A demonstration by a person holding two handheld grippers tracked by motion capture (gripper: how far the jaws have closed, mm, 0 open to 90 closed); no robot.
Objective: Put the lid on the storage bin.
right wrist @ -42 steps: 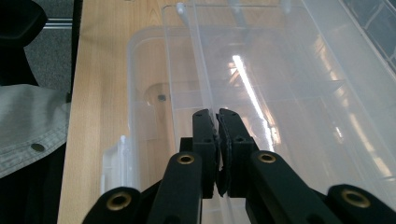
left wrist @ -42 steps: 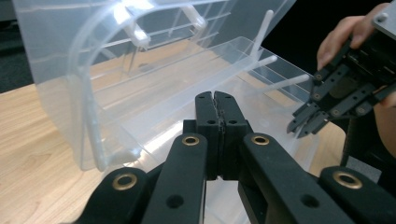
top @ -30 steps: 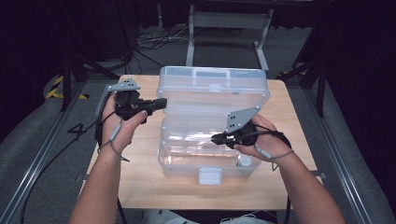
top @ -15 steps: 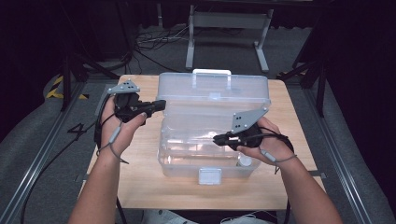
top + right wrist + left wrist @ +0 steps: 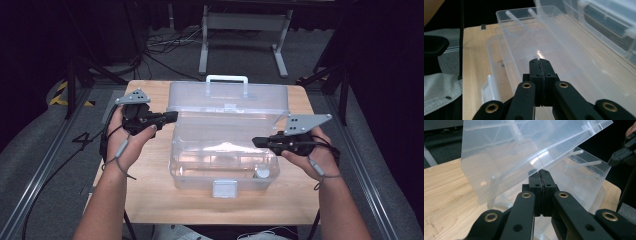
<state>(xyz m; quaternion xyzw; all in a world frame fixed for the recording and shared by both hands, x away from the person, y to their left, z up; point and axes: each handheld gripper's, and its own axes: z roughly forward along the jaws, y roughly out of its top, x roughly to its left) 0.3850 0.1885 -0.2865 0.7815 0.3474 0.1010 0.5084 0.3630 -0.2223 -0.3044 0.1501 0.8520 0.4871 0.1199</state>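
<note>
The lid (image 5: pixel 229 98) of the clear plastic storage box (image 5: pixel 224 150) now stands fully up and leans back past the hinge, its white carry handle (image 5: pixel 226 78) showing above the far edge. 1.0 s ago that lid was tipped forward over the base, with the handle not yet in sight, and 0.5 s ago it was partway up. Over the same stretch the left tongs (image 5: pixel 171 117) have drawn out toward the box's left side and the right tongs (image 5: pixel 256 142) have come down to the right part of the open base. My reading is that the opening step is as good as done and the inside is now free to reach.

The box sits in the middle of the wooden table (image 5: pixel 150 195), its white front latch (image 5: pixel 224 188) hanging at the near wall. Inside the base lies 1 small round grey thing (image 5: pixel 261 173), near the front right corner; what it is I cannot tell. The rest of the base looks bare.

In the left gripper view the left tongs (image 5: pixel 541 173) are pressed together with nothing between them, their tips right at the lower edge of the raised lid (image 5: pixel 524 152). In the right gripper view the right tongs (image 5: pixel 539 62) are likewise closed tight and empty, hanging over the open base (image 5: pixel 564 57).
</note>
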